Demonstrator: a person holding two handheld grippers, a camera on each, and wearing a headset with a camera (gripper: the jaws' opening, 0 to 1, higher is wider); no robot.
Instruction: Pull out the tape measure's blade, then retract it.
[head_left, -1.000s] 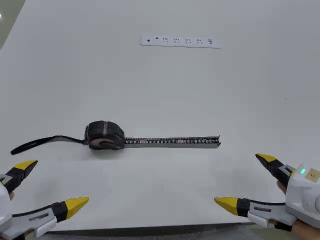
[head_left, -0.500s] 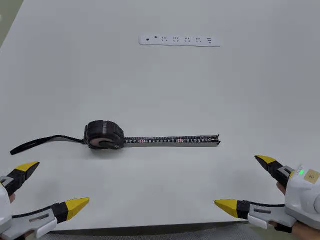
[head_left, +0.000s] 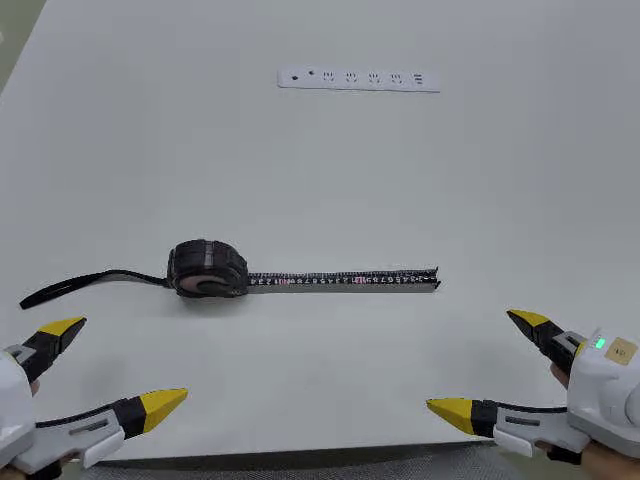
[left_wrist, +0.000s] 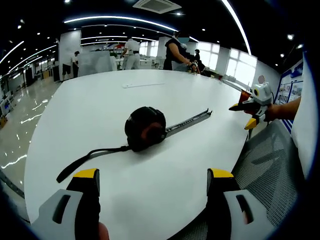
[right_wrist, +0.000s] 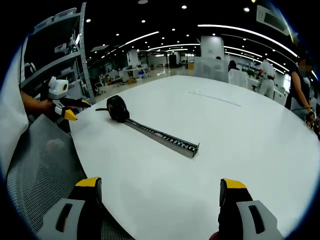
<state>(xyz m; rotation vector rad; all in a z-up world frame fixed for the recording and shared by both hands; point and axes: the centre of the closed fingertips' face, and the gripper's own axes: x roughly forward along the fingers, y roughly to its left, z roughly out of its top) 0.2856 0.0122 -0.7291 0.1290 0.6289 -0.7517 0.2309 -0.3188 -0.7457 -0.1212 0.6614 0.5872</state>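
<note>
Bench (head_left: 320, 180); tape measure (head_left: 208, 270) ahead, btwn left gripper (head_left: 132, 358), right gripper (head_left: 470, 358); both wide open, empty

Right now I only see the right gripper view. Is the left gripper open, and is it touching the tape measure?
Observer: The left gripper is open, jaws spread wide. It is apart from the tape measure, near the front edge of the table.
Operator: Where does the strap run?
Observer: The strap lies flat on the table, trailing from the case on the side opposite the blade.
</note>
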